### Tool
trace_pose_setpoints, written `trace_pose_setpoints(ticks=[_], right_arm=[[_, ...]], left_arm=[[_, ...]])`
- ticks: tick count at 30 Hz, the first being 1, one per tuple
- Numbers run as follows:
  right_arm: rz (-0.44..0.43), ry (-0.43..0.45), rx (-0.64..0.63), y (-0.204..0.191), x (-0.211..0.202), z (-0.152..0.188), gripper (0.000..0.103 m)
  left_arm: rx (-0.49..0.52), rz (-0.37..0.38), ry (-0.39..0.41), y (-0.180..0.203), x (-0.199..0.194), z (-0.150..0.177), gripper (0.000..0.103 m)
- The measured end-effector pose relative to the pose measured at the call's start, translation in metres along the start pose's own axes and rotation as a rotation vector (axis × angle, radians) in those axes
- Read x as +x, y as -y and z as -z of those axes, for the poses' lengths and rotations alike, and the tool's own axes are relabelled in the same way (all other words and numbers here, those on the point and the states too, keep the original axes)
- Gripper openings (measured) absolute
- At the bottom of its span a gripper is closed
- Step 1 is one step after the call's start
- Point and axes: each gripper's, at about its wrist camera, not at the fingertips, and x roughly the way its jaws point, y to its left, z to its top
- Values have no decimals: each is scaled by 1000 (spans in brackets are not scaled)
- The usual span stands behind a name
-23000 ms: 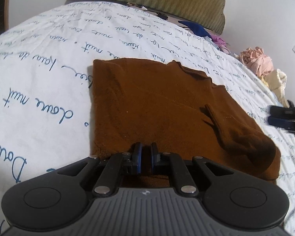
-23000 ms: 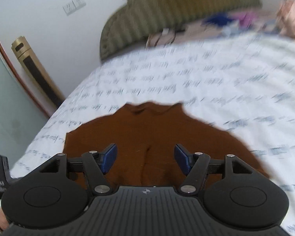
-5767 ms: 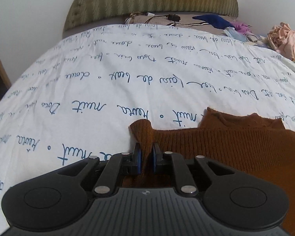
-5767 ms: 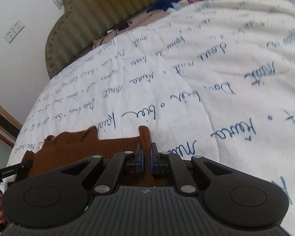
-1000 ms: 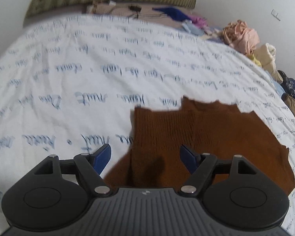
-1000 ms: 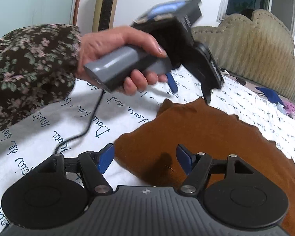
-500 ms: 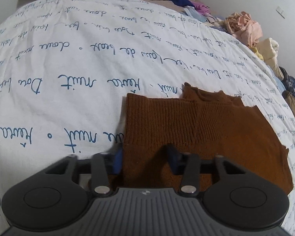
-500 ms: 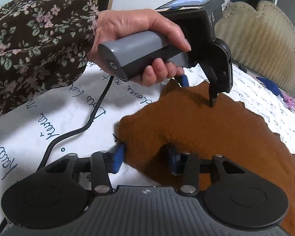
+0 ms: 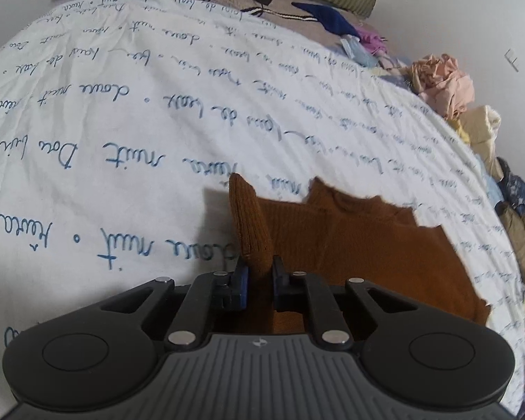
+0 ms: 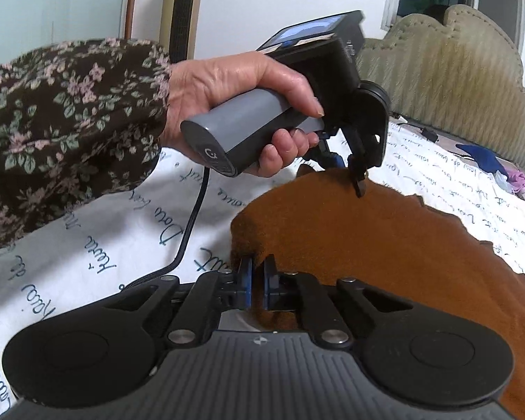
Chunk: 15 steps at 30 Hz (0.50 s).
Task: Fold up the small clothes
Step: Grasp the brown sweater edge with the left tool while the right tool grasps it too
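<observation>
— Both grippers clenched?
— Yes. Left gripper [image 9: 259, 280] pinches a ribbed corner of the sweater [image 9: 360, 245]; right gripper [image 10: 254, 281] pinches its near edge.
— Sweater where?
— On the bedsheet [image 9: 122, 133], folded, edge lifted.
</observation>
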Motion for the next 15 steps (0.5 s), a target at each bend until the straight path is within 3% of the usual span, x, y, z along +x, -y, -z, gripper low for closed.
trace_pose_setpoints(ticks=[8,15], right_arm=[[13,76,114,49,-26,0,5],[62,145,237,108,-62,13,2]], left_arm=[[-24,7,23,31,-13,-9,12],[39,34,49,112,-15,-23,11]])
